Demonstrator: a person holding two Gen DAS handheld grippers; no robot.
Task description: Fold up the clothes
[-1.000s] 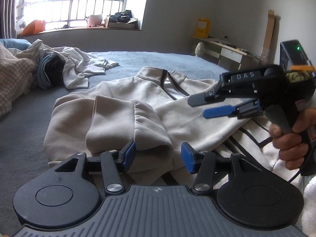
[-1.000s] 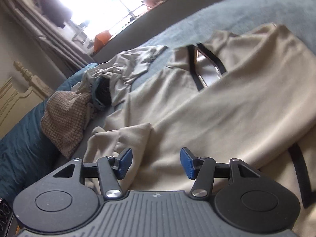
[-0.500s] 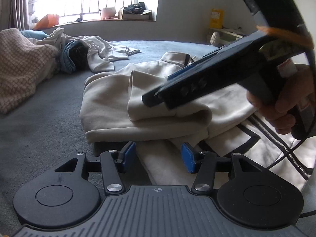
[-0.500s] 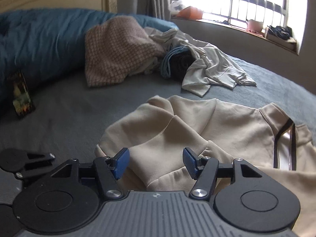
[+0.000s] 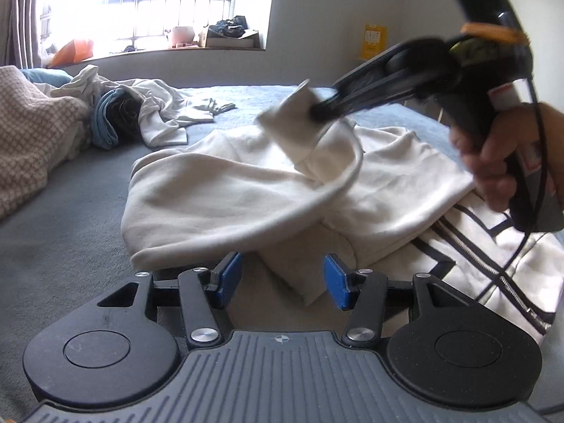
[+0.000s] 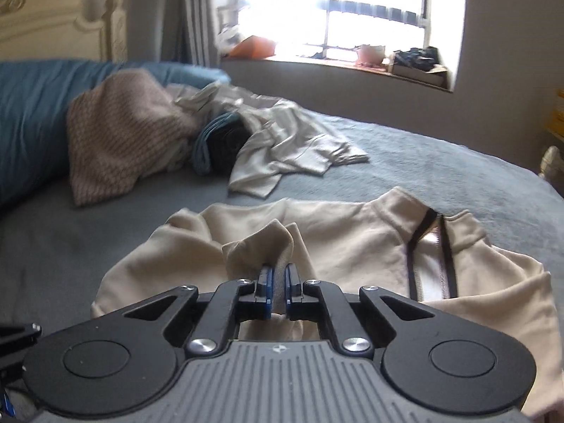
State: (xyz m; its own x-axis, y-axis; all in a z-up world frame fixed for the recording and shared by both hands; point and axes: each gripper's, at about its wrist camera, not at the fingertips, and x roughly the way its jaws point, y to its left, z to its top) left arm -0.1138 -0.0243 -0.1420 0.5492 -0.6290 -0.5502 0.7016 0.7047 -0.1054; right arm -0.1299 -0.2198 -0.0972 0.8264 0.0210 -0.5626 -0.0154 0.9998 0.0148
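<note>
Pinching the sleeve cuff [image 6: 261, 250] in the right gripper [image 6: 277, 292] – jaws just closed down tight on the fabric – likely to carry that sleeve across the cream jacket [image 5: 218, 190] lying mid-bed [image 5: 53, 253]. Hovering the left gripper [image 5: 282, 278] half open at the near hem, holding nothing. Counting two grippers, one jacket, one unsorted heap [image 6: 268, 141] toward the headboard edge.

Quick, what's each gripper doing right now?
Left gripper: open, holding nothing.
Right gripper: just closed, pinching the cream jacket's sleeve cuff.
</note>
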